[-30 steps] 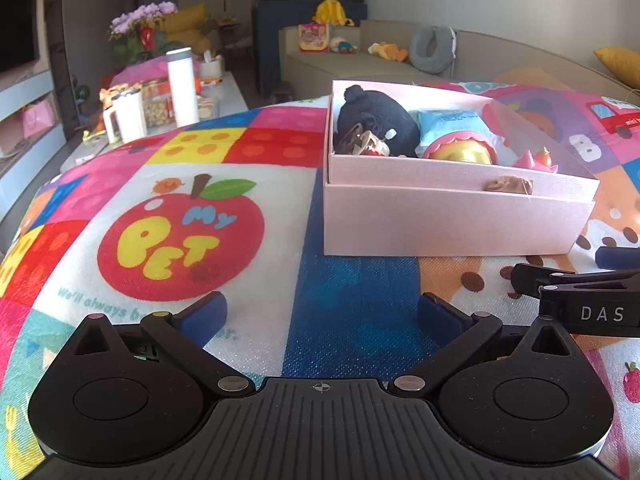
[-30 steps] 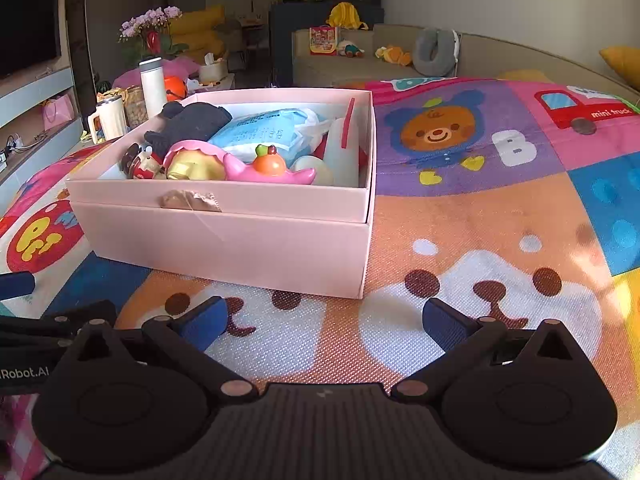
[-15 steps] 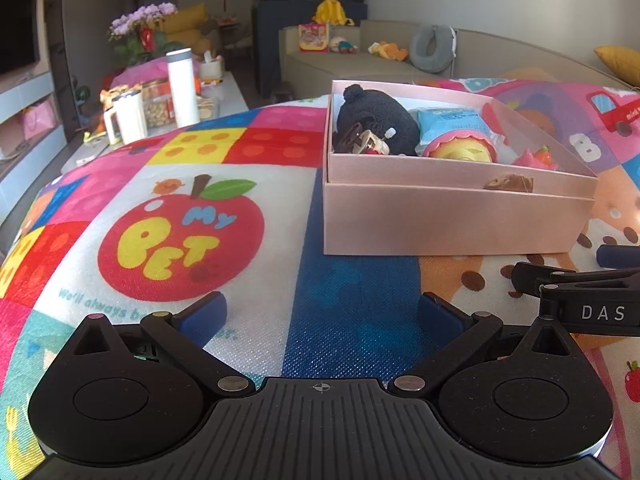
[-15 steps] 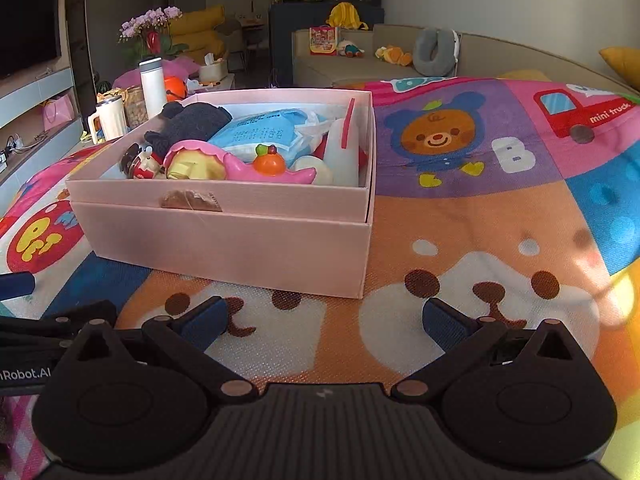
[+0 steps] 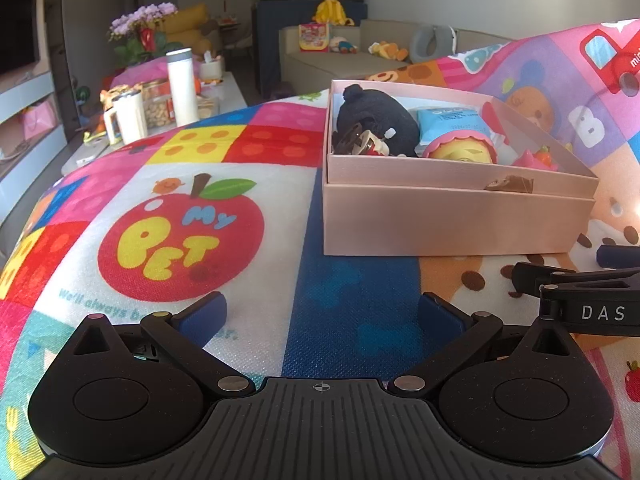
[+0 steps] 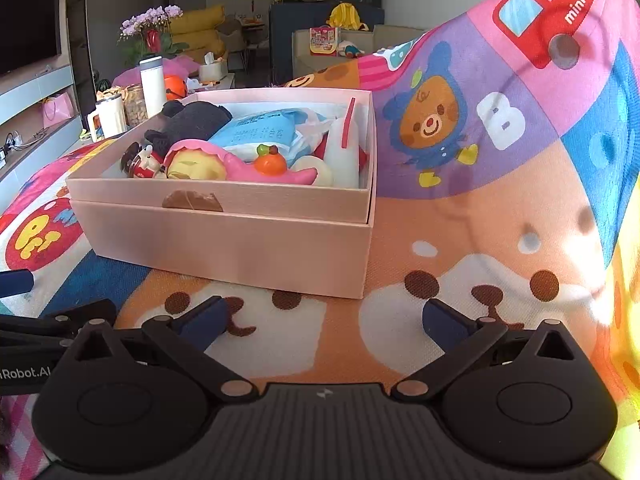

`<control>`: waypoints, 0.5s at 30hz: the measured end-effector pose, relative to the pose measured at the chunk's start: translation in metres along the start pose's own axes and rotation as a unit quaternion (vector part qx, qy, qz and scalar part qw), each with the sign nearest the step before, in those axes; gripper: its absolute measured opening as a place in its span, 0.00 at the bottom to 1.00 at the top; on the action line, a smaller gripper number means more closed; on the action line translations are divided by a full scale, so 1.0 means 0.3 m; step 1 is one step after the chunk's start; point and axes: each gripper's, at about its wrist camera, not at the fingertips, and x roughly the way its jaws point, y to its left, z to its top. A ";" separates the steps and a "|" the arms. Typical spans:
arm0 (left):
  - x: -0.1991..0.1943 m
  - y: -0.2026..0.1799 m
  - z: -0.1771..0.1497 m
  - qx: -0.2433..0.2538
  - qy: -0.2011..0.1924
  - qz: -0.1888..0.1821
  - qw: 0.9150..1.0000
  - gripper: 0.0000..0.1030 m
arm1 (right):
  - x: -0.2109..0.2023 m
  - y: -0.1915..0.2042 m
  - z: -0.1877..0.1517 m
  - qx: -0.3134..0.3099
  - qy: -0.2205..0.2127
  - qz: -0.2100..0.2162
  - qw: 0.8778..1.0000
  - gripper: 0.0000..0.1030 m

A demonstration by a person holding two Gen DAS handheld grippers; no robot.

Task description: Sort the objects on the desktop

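A pink cardboard box [image 5: 448, 220] [image 6: 224, 240] stands on the colourful play mat [image 5: 224, 152], filled with toys: a black plush [image 5: 376, 120] [image 6: 192, 120], a blue packet [image 5: 448, 120] [image 6: 260, 132], a pink and yellow doll [image 5: 460, 152] [image 6: 200, 160], a small orange fruit toy [image 6: 270, 162] and a white bottle [image 6: 344, 152]. My left gripper [image 5: 322, 314] hovers open over the mat, left of and in front of the box. My right gripper [image 6: 320, 320] is open too, near the box's front right corner. Neither holds anything.
A low table with a white flask [image 5: 182, 86], a mug [image 5: 128, 120] and snack jars stands beyond the mat's far left edge. A sofa [image 5: 344, 60] with cushions lies behind. The right gripper's arm [image 5: 580, 292] reaches in at the lower right of the left wrist view.
Both cameras have tilted, so the mat's right side now rises steeply in view. The box and its contents have not moved. Both grippers stay open.
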 end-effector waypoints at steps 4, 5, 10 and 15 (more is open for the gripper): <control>0.000 0.000 0.000 0.000 0.000 0.000 1.000 1.00 | 0.001 -0.013 -0.001 0.001 0.000 0.000 1.000 1.00; 0.000 0.000 0.000 0.000 0.000 0.000 1.000 1.00 | 0.000 -0.015 -0.001 0.000 0.000 0.000 1.000 1.00; -0.006 0.002 0.001 -0.002 0.000 -0.002 1.000 1.00 | -0.005 -0.015 -0.001 -0.001 0.000 0.000 1.000 1.00; -0.008 0.003 0.000 -0.003 0.000 -0.003 1.000 1.00 | -0.007 -0.012 0.000 -0.002 0.000 -0.001 1.000 1.00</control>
